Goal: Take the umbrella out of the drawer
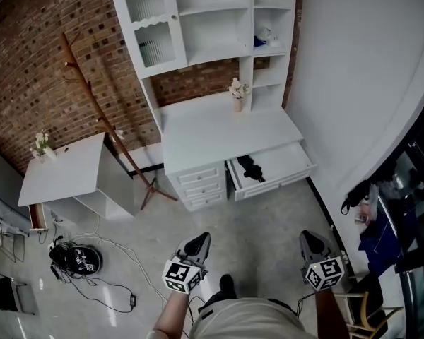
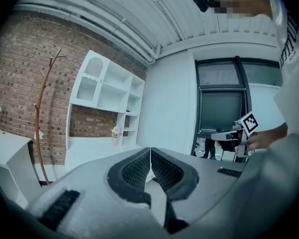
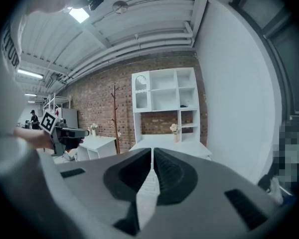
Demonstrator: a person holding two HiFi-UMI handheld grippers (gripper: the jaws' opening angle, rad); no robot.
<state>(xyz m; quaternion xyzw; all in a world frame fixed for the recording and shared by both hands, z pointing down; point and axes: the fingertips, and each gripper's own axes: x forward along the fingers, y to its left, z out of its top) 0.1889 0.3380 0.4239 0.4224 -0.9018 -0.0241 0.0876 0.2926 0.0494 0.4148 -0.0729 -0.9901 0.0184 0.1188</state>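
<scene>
Both at once, holding out left gripper (image 1: 199,239) and right gripper (image 1: 309,236) above grey floor (image 1: 268,217), jaws of each pressing together, gripping nothing. Facing a white desk (image 1: 219,129) against a brick wall (image 1: 42,62). Seeing the black umbrella (image 1: 252,168) lying in the open drawer (image 1: 277,183) under the desk's right end, well apart from both grippers. Noting a wooden coat stand (image 1: 102,111) standing just left of the desk, a low white table (image 1: 63,171) beyond, black gear (image 1: 74,258) lying on the floor at left.

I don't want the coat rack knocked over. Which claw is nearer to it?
Left. The left claw is just right of the coat rack's feet, closer to the person. The right claw is much farther right, below the open drawer.
</scene>
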